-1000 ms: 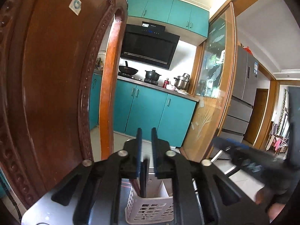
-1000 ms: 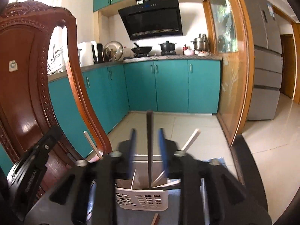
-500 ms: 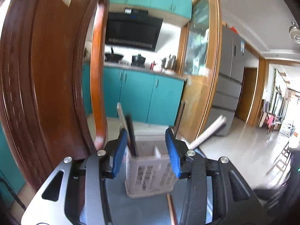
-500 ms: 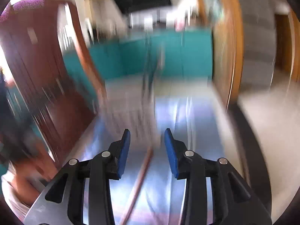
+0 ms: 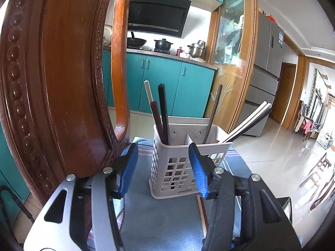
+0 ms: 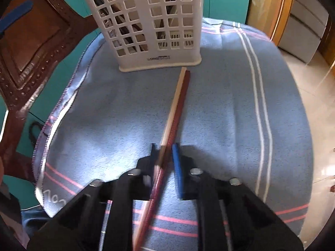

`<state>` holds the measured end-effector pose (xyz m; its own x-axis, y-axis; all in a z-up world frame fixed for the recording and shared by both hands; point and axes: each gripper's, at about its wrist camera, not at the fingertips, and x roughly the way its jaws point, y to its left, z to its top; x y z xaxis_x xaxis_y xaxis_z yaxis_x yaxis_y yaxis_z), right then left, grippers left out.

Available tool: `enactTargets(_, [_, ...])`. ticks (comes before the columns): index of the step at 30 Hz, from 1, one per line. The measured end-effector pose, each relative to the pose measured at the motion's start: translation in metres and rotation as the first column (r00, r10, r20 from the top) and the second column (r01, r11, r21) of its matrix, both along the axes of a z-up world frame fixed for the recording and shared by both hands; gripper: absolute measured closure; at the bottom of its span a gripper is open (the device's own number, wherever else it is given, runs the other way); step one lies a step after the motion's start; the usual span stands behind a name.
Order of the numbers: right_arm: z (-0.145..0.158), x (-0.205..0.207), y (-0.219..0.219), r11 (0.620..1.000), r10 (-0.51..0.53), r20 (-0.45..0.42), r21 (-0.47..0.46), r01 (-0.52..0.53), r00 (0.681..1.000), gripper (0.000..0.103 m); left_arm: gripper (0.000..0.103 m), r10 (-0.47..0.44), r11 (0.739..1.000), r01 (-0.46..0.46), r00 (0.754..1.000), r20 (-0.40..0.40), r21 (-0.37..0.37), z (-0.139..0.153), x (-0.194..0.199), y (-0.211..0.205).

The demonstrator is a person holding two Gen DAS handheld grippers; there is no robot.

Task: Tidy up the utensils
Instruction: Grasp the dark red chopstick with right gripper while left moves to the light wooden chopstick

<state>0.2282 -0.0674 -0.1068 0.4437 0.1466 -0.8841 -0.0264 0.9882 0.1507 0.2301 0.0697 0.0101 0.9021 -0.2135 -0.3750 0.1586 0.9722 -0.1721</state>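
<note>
A white perforated utensil holder (image 5: 180, 161) stands on a blue striped cloth (image 6: 219, 108) and holds several dark and pale chopsticks (image 5: 163, 113). It also shows in the right wrist view (image 6: 146, 27). My left gripper (image 5: 163, 167) is open and empty, its blue pads flanking the holder just short of it. A pale chopstick (image 6: 174, 98) and a dark red chopstick (image 6: 181, 106) lie side by side on the cloth in front of the holder. My right gripper (image 6: 164, 152) is low over them, its jaws narrowed around their near ends; contact is blurred.
A carved wooden chair back (image 5: 52, 83) stands close on the left. The cloth's edge (image 6: 60, 108) drops off at left. Teal kitchen cabinets (image 5: 163, 83), a glass partition (image 5: 232, 62) and a tiled floor (image 5: 282, 146) lie beyond.
My left gripper let go of a dark chopstick into the holder, opened and drew back. My right gripper released its chopstick, swung down to the cloth and narrowed around the two lying chopsticks.
</note>
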Motion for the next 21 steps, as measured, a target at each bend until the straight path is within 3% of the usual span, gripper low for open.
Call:
enactTargets(2, [-0.001, -0.001, -0.005, 0.999, -0.014, -0.007, 0.05, 0.015, 1.0, 0.091, 0.05, -0.002, 1.0, 0.003, 1.0, -0.005, 0.004, 0.0, 0.001, 0.0])
enactTargets(4, [-0.001, -0.005, -0.021, 0.981, -0.046, -0.023, 0.188, 0.049, 0.999, 0.092, 0.05, -0.006, 1.0, 0.006, 1.0, -0.012, 0.009, -0.001, 0.002, 0.0])
enactTargets(5, [0.002, -0.008, -0.028, 0.972, -0.055, -0.02, 0.226, 0.058, 0.998, 0.097, 0.05, -0.007, 1.0, 0.008, 1.0, -0.014, 0.01, -0.001, 0.004, -0.001])
enactTargets(8, [0.016, -0.022, -0.044, 0.955, -0.099, 0.033, 0.285, 0.086, 0.994, 0.097, 0.048, -0.013, 1.0, 0.013, 1.0, -0.022, 0.01, -0.004, 0.006, -0.001])
enactTargets(13, [0.025, -0.029, -0.067, 0.958, -0.212, 0.053, 0.207, 0.197, 0.976, 0.097, 0.043, -0.051, 0.999, 0.053, 0.993, -0.107, 0.01, -0.016, 0.018, -0.008])
enactTargets(17, [0.02, -0.034, -0.083, 0.956, -0.278, 0.037, 0.107, 0.273, 0.96, 0.097, 0.043, -0.116, 0.993, 0.111, 0.952, -0.282, -0.034, -0.044, 0.037, -0.016])
enactTargets(21, [0.019, -0.041, -0.102, 0.942, -0.308, 0.027, 0.15, 0.301, 0.951, 0.094, 0.043, -0.167, 0.986, 0.163, 0.901, -0.4, -0.044, -0.07, 0.049, -0.034])
